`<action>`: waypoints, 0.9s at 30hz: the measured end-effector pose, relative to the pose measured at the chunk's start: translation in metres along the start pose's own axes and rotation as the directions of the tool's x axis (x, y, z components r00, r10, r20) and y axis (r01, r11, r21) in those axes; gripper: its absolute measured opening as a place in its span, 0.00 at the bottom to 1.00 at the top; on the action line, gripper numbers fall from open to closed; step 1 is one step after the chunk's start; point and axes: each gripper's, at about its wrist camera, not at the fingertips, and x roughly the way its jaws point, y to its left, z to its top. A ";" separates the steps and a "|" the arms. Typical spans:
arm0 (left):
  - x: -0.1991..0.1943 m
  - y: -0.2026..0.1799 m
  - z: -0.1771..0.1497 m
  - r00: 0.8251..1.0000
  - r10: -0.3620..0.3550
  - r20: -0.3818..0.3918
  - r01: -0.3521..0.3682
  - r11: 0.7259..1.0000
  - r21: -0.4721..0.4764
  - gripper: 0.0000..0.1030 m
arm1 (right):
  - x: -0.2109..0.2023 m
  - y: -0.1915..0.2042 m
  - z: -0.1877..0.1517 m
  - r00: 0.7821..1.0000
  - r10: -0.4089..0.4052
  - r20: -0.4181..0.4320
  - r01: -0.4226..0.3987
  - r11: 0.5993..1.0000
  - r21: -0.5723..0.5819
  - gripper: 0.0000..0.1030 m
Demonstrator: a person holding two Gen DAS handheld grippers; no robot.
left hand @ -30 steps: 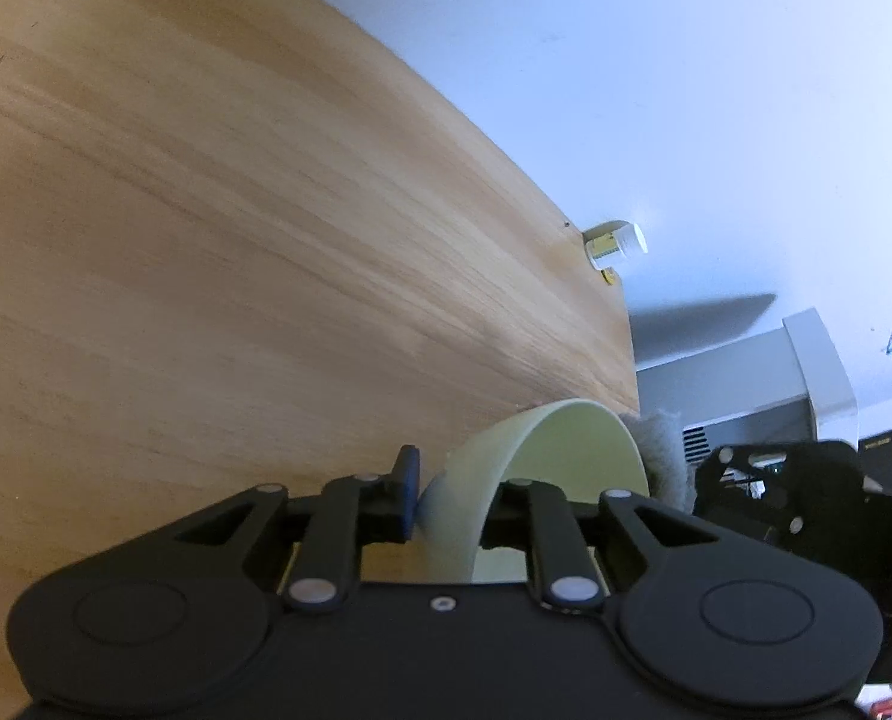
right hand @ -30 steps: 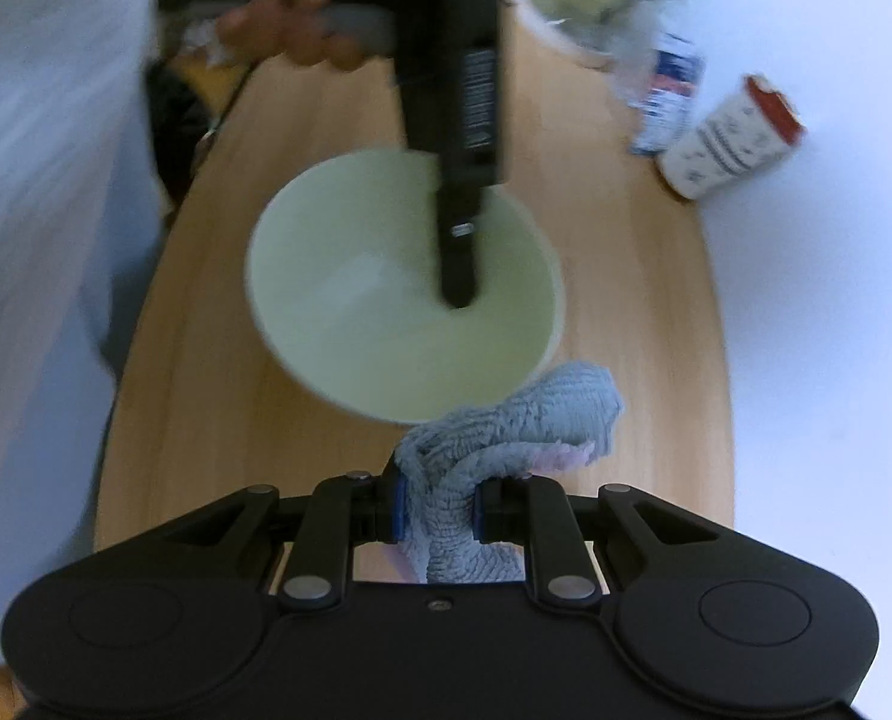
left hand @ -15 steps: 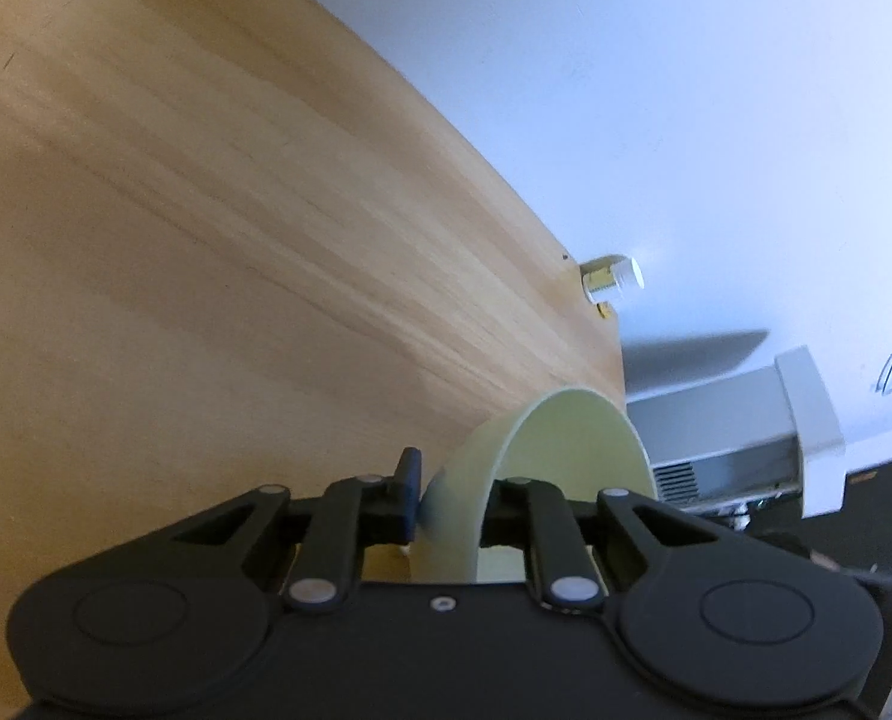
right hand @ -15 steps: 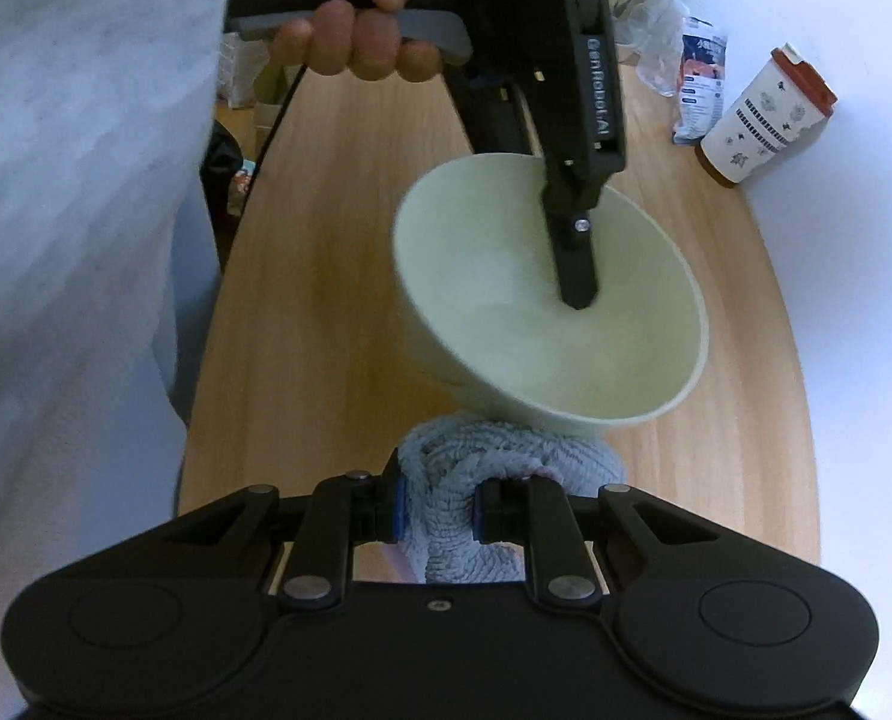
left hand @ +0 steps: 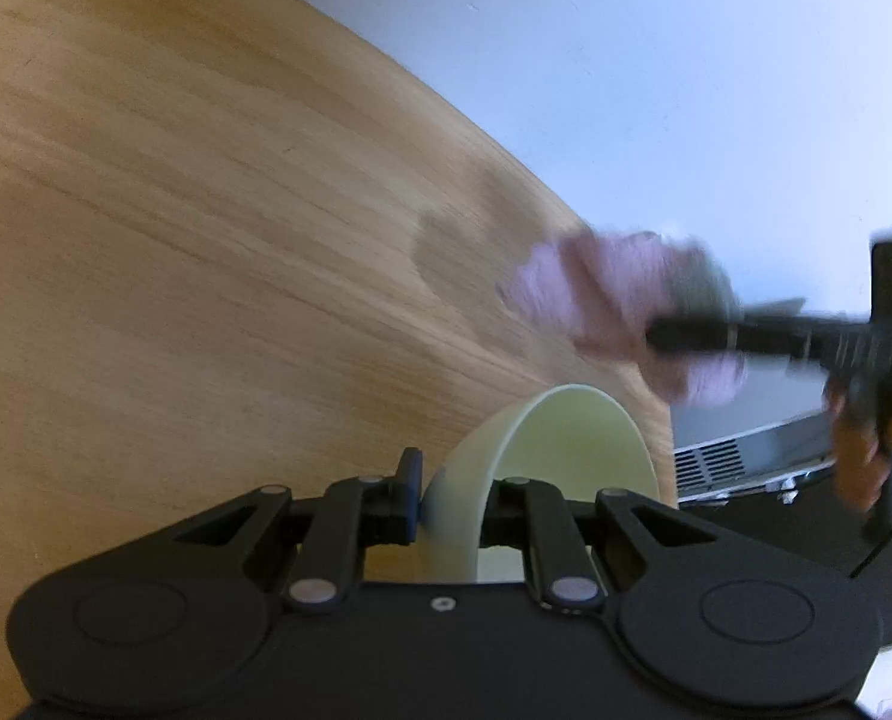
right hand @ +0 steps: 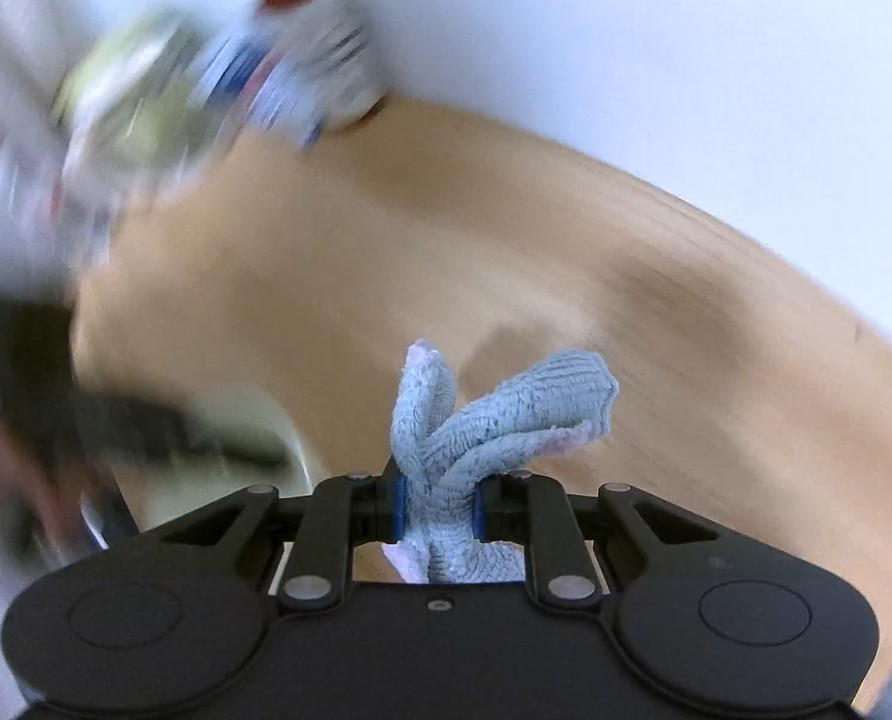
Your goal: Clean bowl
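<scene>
Near the table's (left hand: 206, 210) edge, left tongs (left hand: 455, 495) pinch the bowl's (left hand: 566, 438) rim.

A blue-grey cloth (right hand: 476, 420) is clamped between the two fingers of the right gripper (right hand: 437, 507), its folded ends sticking up and to the right above a wooden table (right hand: 566, 276). Left of the cloth, a pale bowl (right hand: 254, 420) is seen, blurred, with a dark smeared shape across it. Beyond the cloth, at the table's far edge, a white cup with a red lid (right hand: 332, 48) and blurred packages (right hand: 146, 96) are seen.
</scene>
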 end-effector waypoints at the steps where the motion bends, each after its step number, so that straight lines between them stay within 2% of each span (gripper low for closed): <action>1: 0.001 -0.001 0.001 1.000 0.003 0.003 -0.003 1.000 0.003 0.13 | 0.002 -0.003 0.007 1.000 0.020 -0.004 -0.020 0.998 0.066 0.21; 4: 0.003 -0.006 0.003 1.000 0.005 0.020 -0.005 1.000 0.015 0.13 | 0.023 -0.005 0.014 0.994 0.084 -0.073 -0.066 0.974 0.218 0.21; 10: 0.006 -0.013 0.005 1.000 0.016 0.010 -0.016 0.999 0.049 0.13 | 0.051 0.004 0.015 0.986 0.135 -0.097 -0.103 0.954 0.281 0.21; 14: 0.009 -0.018 0.007 1.000 0.012 0.007 -0.012 0.998 0.063 0.13 | 0.063 0.017 0.019 0.984 0.119 -0.130 -0.085 0.967 0.240 0.21; 19: 0.013 -0.026 0.011 1.000 0.015 -0.004 -0.015 0.996 0.084 0.13 | 0.085 0.033 0.022 0.967 0.141 -0.214 -0.092 0.971 0.222 0.22; 21: 0.012 -0.026 0.011 1.000 0.018 -0.001 -0.018 0.996 0.088 0.13 | 0.088 0.043 0.023 0.967 0.124 -0.224 -0.088 0.983 0.162 0.22; 26: 0.008 -0.027 0.013 1.000 0.022 0.011 -0.023 0.994 0.103 0.14 | 0.080 0.039 0.024 0.970 0.105 -0.221 -0.076 0.988 0.133 0.22; 27: 0.008 -0.026 0.014 1.000 0.024 0.013 -0.026 0.995 0.099 0.14 | 0.076 0.032 0.024 0.975 0.074 -0.210 -0.046 0.989 0.138 0.22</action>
